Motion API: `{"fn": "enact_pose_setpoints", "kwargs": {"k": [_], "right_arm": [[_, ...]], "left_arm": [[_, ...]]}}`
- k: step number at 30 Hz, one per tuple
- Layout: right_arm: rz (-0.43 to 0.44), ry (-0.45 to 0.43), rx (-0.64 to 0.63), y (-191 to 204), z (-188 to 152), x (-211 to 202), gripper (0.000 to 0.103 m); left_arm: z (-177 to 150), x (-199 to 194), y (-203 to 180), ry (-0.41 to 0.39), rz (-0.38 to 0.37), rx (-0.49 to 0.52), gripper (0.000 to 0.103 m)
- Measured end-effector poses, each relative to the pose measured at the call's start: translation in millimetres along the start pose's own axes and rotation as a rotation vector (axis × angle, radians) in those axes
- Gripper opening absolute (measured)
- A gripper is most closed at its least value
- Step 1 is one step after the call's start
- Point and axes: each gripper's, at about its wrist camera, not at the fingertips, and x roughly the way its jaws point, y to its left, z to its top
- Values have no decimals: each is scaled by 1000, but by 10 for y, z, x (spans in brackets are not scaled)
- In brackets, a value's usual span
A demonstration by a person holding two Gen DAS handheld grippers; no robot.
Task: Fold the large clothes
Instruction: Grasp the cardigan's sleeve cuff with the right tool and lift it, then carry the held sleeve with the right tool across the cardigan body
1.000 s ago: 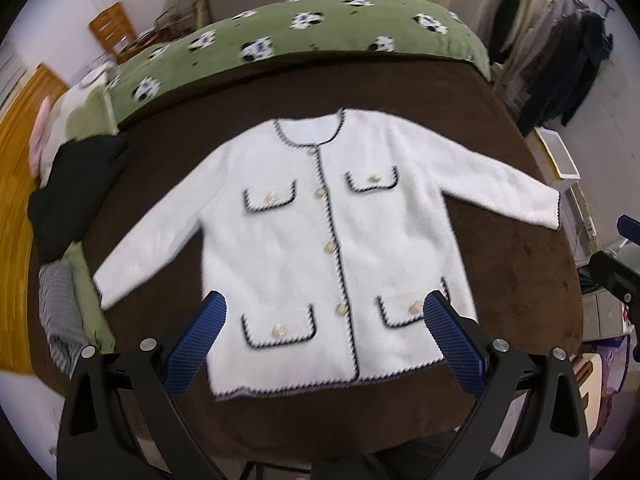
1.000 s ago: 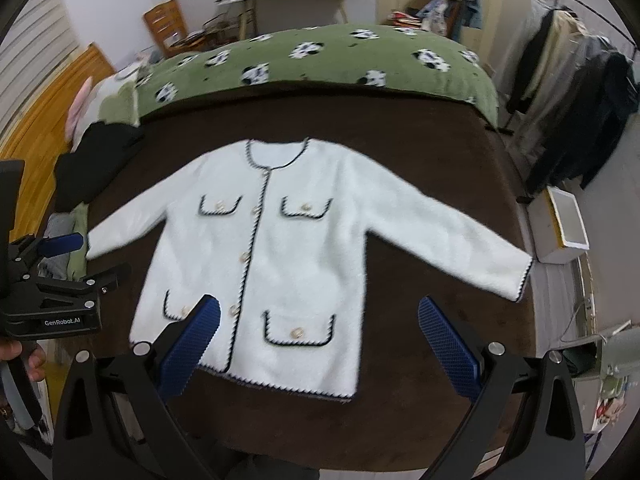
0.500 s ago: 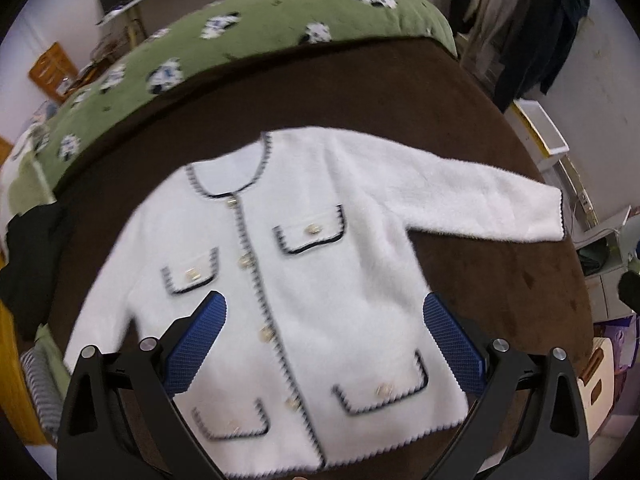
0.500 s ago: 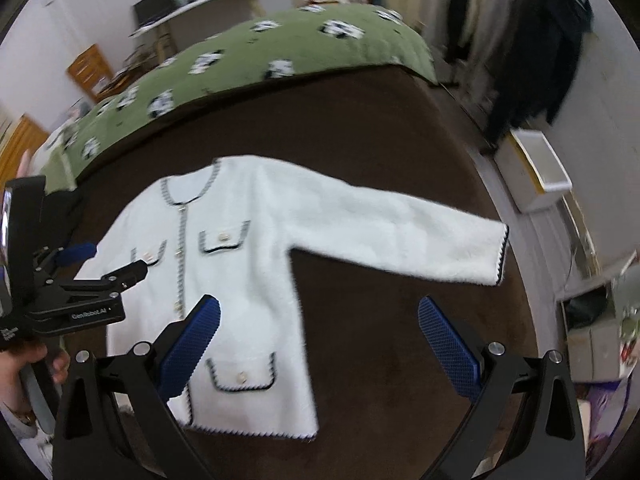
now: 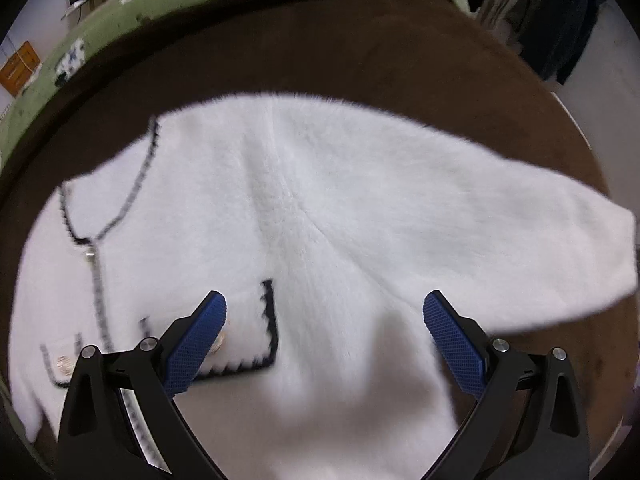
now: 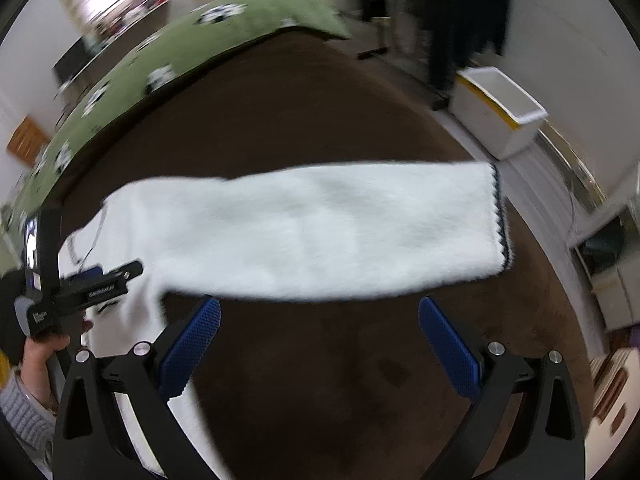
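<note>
Cardigan (image 5: pixel 320 208), white and fluffy with black zigzag trim, lies front-up and flat on the brown blanket (image 6: pixel 320 360) covering the bed, probably spread so its sleeves can be folded inward first. Its long sleeve (image 6: pixel 340 236) stretches right toward the bed's edge. Both tools hover low (neither touches cloth): the left gripper (image 5: pixel 324 332) gapes wide over the chest pocket (image 5: pixel 248 340), the right gripper (image 6: pixel 320 336) likewise spread and empty just near of the sleeve.

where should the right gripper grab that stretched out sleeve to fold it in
Grip the sleeve at its cuff, the dark-trimmed free end, probably best from the outer side. It lies flat and straight on the brown blanket, so pinching that edge lets the open right gripper carry the whole length back over the cardigan.
</note>
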Motion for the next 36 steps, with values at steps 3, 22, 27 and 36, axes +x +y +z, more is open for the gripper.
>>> {"fn": "enact_pose_setpoints", "kwargs": {"k": [3, 22, 27, 36], "right_arm": [[-26, -28, 45, -219, -56, 114, 98], [189, -189, 574, -1527, -222, 534, 84], [183, -204, 610, -1630, -21, 675, 52], [221, -216, 424, -1271, 236, 416, 14]], "left_arm": [[-49, 231, 16, 3, -2, -12, 98], [-255, 266, -84, -92, 29, 28, 98], [-220, 281, -83, -91, 34, 28, 98], [-189, 295, -89, -92, 32, 26, 98]]}}
